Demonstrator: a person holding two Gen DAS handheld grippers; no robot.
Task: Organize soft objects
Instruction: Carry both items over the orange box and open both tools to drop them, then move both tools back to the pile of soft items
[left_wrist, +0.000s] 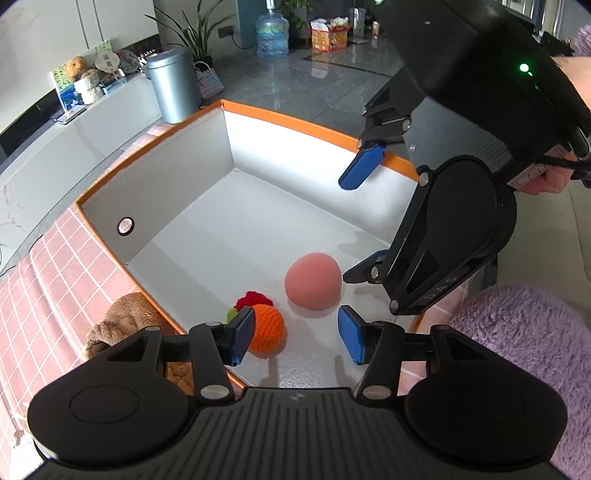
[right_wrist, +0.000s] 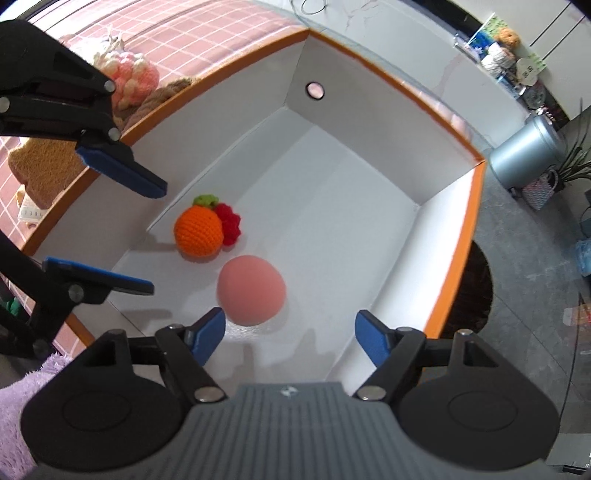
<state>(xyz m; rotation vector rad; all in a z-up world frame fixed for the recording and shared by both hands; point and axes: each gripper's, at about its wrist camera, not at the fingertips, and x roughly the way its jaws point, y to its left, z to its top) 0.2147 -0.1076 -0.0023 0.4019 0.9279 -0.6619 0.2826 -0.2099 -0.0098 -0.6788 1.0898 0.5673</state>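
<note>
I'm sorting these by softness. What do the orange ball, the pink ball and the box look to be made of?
Orange ball: crocheted yarn, matte; rows of stitches show. Pink ball: probably foam or soft rubber, smooth and matte, no sheen or stitching. Box: likely rigid coated cardboard, plain white walls folded at sharp corners, orange edge.

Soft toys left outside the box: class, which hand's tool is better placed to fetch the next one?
Probably the left. The brown plush lies just outside the box's orange rim beside the left tool, which is open and empty. The right tool hangs over the box's far side.
</note>
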